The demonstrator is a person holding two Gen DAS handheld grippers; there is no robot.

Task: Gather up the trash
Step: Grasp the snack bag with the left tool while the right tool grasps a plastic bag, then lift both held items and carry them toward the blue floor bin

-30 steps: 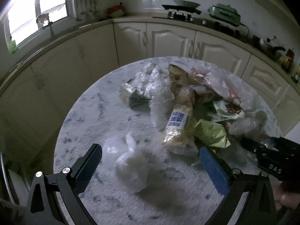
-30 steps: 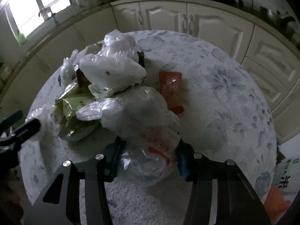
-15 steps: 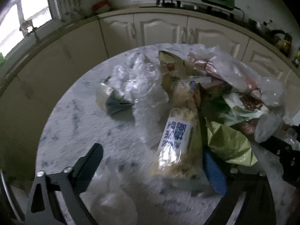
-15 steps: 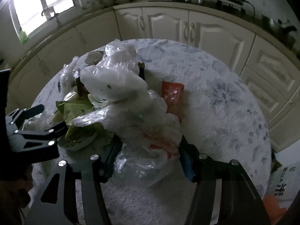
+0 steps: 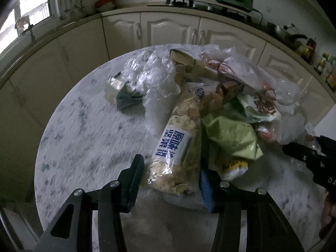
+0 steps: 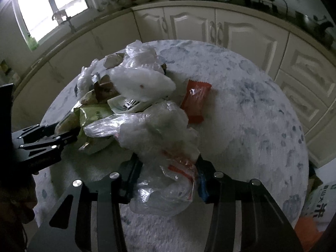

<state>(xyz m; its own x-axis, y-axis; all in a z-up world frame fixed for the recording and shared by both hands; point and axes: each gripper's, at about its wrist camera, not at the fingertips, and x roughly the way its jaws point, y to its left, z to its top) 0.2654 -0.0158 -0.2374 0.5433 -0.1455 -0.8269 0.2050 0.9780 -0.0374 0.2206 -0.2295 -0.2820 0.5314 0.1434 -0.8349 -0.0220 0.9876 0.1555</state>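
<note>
A heap of wrappers and clear bags lies on a round marble table (image 5: 88, 138). In the left wrist view my left gripper (image 5: 171, 178) has its jaws around the near end of a clear snack bag with a white label (image 5: 178, 145); the fingers look closed on its sides. A green wrapper (image 5: 233, 138) lies just right of it. In the right wrist view my right gripper (image 6: 167, 177) is shut on a crumpled clear plastic bag (image 6: 166, 168) with red print. A red packet (image 6: 194, 100) lies beyond it. The left gripper also shows in the right wrist view (image 6: 63, 134).
A silver-grey wrapper (image 5: 121, 92) and clear film (image 5: 153, 77) lie at the heap's far left. Cream cabinets (image 5: 168, 31) curve behind the table. A printed sack (image 6: 319, 205) stands on the floor at the right. Bare marble (image 6: 262, 115) shows right of the heap.
My left gripper moved forward and right, past the small clear bag, and closed in around the labelled snack bag. My right gripper kept its hold on the clear bag and lifted slightly.
</note>
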